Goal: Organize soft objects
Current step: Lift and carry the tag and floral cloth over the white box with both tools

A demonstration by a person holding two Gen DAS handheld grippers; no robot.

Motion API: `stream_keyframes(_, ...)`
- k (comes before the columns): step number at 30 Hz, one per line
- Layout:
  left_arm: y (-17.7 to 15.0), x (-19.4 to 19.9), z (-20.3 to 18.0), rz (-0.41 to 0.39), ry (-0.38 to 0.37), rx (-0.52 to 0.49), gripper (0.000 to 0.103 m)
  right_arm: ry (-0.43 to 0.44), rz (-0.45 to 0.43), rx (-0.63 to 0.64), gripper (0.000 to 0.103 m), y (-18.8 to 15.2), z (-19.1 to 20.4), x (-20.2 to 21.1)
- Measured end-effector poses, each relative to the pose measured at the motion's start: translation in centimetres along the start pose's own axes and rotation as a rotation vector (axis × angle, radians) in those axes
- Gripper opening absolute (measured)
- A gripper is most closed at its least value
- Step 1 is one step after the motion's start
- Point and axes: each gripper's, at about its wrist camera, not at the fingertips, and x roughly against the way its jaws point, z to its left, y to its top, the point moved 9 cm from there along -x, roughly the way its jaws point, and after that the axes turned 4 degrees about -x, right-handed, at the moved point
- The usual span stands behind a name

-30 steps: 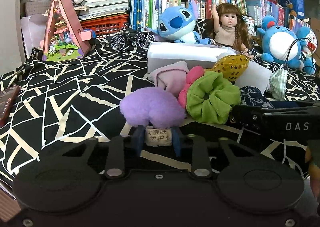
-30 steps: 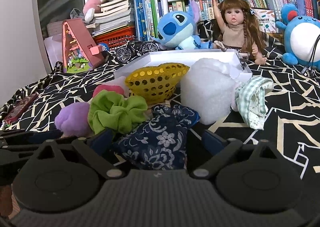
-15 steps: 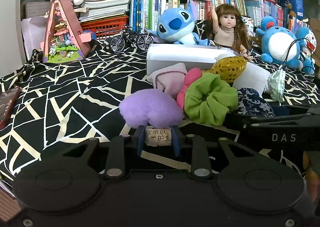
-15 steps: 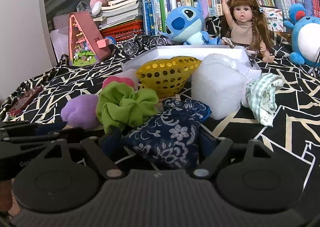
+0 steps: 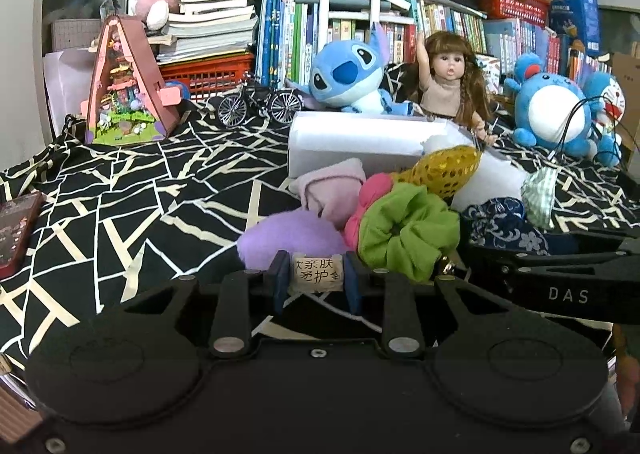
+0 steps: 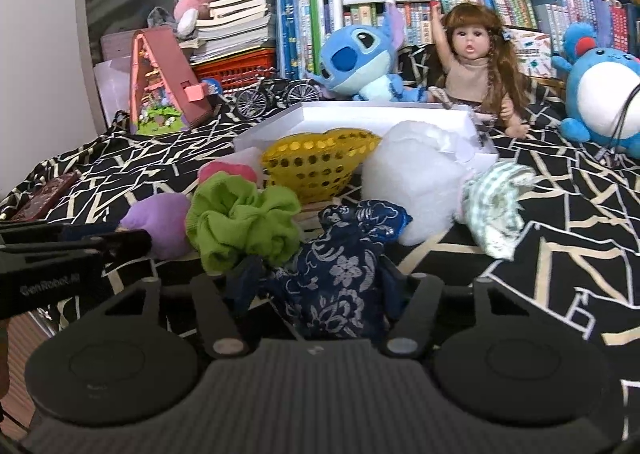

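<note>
Left wrist view: the left gripper point(image 5: 316, 280) is pinching the printed label of the purple plush heart point(image 5: 290, 240), jaws pressed together on the tag while the heart is resting on the black patterned cloth point(image 5: 120, 213) in front of the white box point(image 5: 360, 141). Lifting well likely means rising slowly, since the tag alone is bearing the load. Right wrist view: the right gripper point(image 6: 316, 286) has just been closing, and its pads are now squeezing the navy floral pouch point(image 6: 340, 274) between them; a firm central hold should be keeping it from sagging out. Count in the pile: one purple heart, one green scrunchie point(image 6: 240, 225), one pink piece point(image 6: 228, 171), one gold sequin heart point(image 6: 316, 165), one white puff point(image 6: 416, 181), one checked cloth point(image 6: 496, 205), one navy pouch.
</note>
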Motion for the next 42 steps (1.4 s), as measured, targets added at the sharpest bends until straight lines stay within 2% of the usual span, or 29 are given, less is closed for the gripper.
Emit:
stream_keyframes(8,1.3,0.1,0.2,-0.013,-0.008,0.004,0.027,-0.048,-0.018,-0.042,0.055,0.6,-1.9,0.9)
stream_keyframes(22,5.0,-0.9,1.0,-0.057,-0.032,0.028,0.027,-0.065,-0.106,-0.085,0.054,3.6,-3.2,2.6)
stream_keyframes(42,8.9,-3.9,1.6,-0.043,-0.103,0.079,0.027,-0.105,-0.175,-0.135,0.054,6.8,-6.0,3.5)
